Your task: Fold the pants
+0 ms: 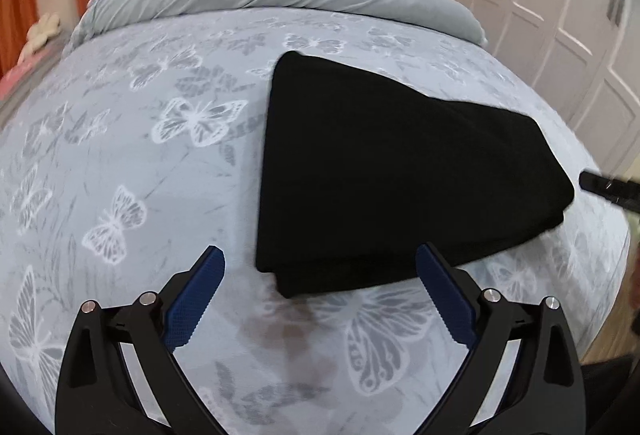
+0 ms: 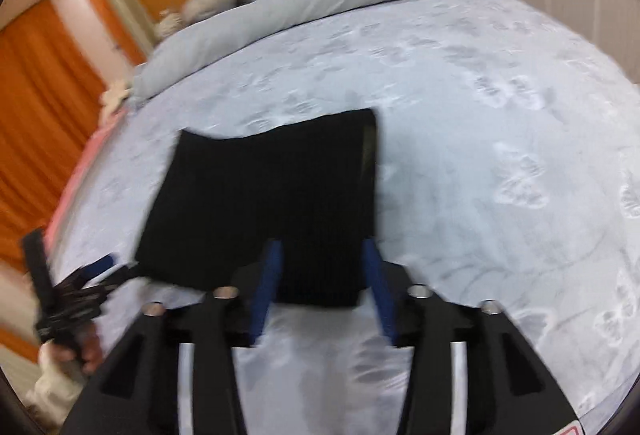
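Clearly the folded black knit pants (image 1: 400, 171) on the butterfly-print bed (image 1: 140, 155) are soft, light and floppy, so with my left tongs (image 1: 320, 271) and right tongs (image 2: 322, 255) both agape and empty, I'd pinch the stacked layers at the 6 o'clock edge.

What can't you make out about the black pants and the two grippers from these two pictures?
- Pants: how many layers are folded; the black fabric shows no detail in either view.
- Right wrist view: motion blur smears the pants' edges and the left gripper.
- Left wrist view: right gripper is cut off by the frame edge, so its jaws cannot be seen.
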